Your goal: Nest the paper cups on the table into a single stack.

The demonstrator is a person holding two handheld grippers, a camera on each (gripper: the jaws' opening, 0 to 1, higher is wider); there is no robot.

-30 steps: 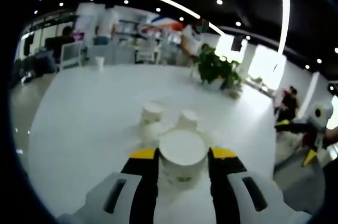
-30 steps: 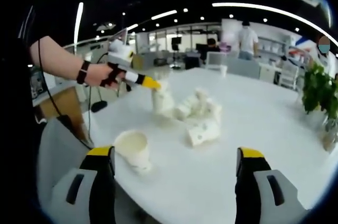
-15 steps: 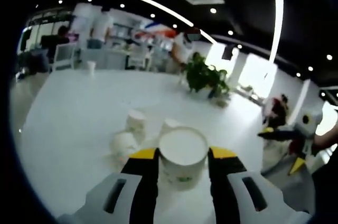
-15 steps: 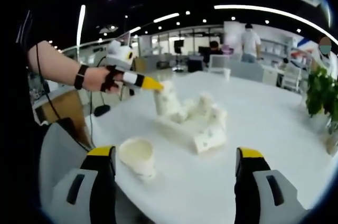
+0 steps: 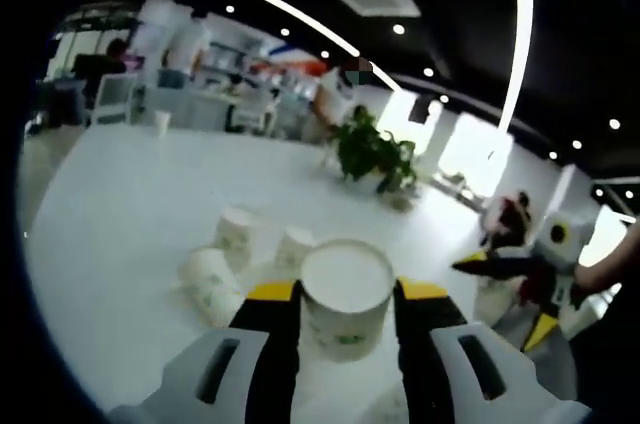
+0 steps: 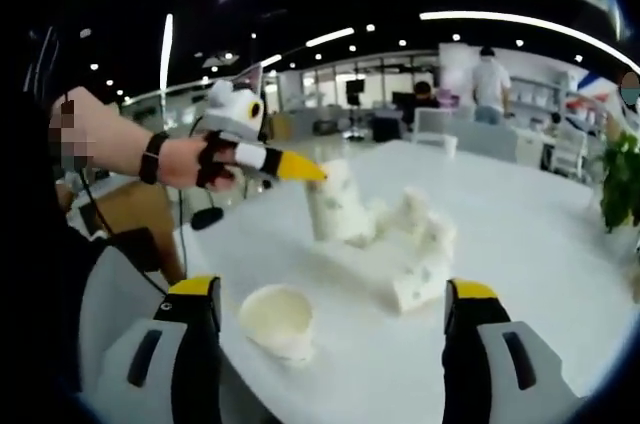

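White paper cup (image 5: 346,294), green-printed, upright.

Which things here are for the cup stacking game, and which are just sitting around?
For the job:
- paper cup held in the left gripper
- loose cups on the table
- upright cup near the open right gripper

Just around:
- potted plant
- lone far cup
- chairs

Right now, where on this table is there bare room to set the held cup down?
Bare table lies right of the cup cluster, toward the plant, and beyond it toward the far cup. It is crowded around the cluster and by the lone upright cup. The left gripper holds its cup.
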